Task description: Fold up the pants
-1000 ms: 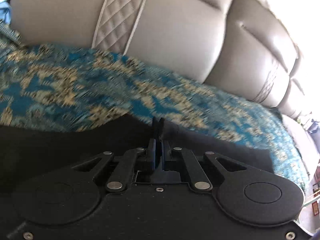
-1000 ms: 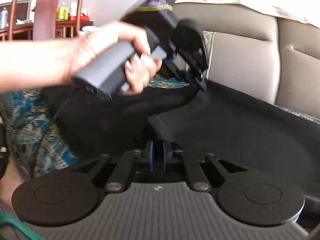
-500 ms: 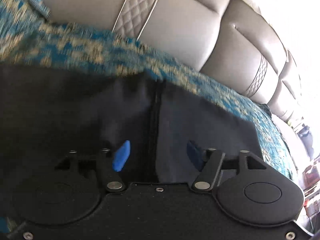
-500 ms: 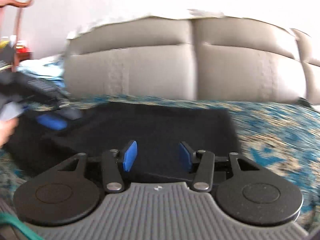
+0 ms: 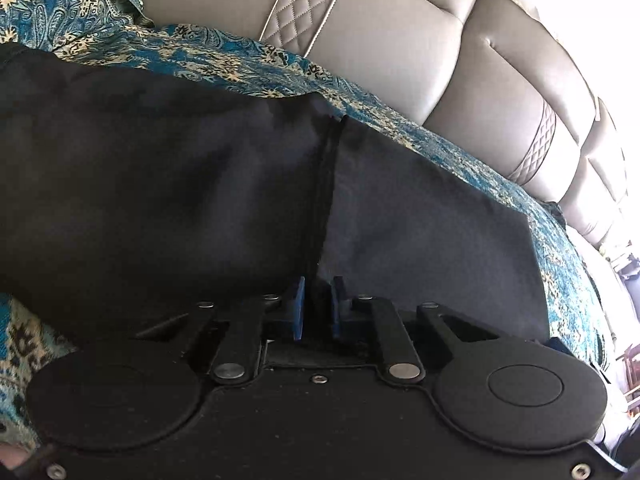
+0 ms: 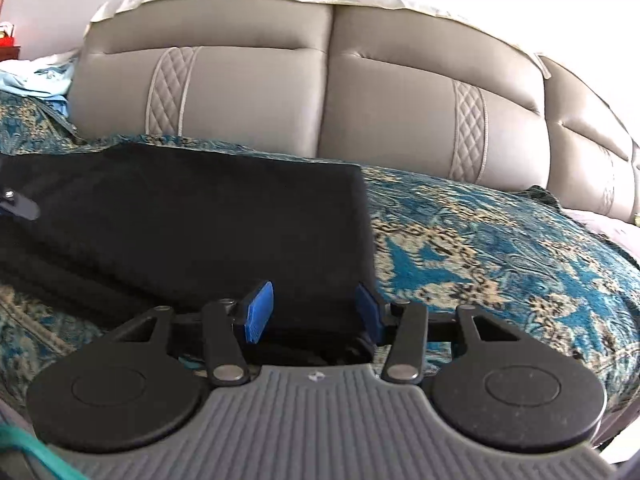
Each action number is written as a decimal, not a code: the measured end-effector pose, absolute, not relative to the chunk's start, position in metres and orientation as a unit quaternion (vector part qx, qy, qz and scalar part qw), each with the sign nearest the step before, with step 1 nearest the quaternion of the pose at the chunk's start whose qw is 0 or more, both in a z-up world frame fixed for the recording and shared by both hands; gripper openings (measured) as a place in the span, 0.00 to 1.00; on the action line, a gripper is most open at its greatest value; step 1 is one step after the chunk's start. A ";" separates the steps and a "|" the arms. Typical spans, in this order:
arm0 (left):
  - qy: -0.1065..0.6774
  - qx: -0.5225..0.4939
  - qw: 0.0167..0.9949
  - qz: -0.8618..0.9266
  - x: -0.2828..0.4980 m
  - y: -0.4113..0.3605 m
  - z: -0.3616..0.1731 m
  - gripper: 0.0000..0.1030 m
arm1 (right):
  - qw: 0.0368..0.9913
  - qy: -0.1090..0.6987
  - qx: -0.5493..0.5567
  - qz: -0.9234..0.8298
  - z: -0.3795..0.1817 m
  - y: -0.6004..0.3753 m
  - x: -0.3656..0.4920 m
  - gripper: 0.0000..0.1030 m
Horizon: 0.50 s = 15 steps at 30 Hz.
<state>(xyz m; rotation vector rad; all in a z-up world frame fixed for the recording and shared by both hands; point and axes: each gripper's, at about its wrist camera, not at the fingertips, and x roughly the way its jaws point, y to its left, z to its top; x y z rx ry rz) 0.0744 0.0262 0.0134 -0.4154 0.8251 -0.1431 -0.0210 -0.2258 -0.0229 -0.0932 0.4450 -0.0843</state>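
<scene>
The black pants (image 6: pixel 192 216) are laid folded on a bed covered with a blue and gold patterned bedspread (image 6: pixel 480 248), in front of a padded grey headboard (image 6: pixel 320 92). In the right wrist view the garment fills the left and middle of the bed, its squared end lying near the centre. The right gripper (image 6: pixel 314 312) is held over the near edge of that end with its blue pads spread wide; nothing is pressed between them. In the left wrist view the left gripper (image 5: pixel 318 306) is set at the near edge of the pants, where a seam (image 5: pixel 324 184) runs away from it. Its jaws are closing, the pads nearly together, with dark fabric seen between them.
</scene>
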 end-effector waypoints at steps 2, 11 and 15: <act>0.398 -0.197 0.893 -0.068 0.071 0.026 0.013 0.13 | 0.973 0.222 -0.038 -0.044 -0.024 -0.231 -0.020 0.64; 0.391 -0.178 0.901 -0.064 0.067 0.021 0.012 0.14 | 0.974 0.224 0.005 -0.042 -0.028 -0.244 -0.019 0.69; 0.391 -0.178 0.901 -0.066 0.068 0.022 0.012 0.15 | 0.974 0.221 -0.002 -0.043 -0.029 -0.242 -0.018 0.69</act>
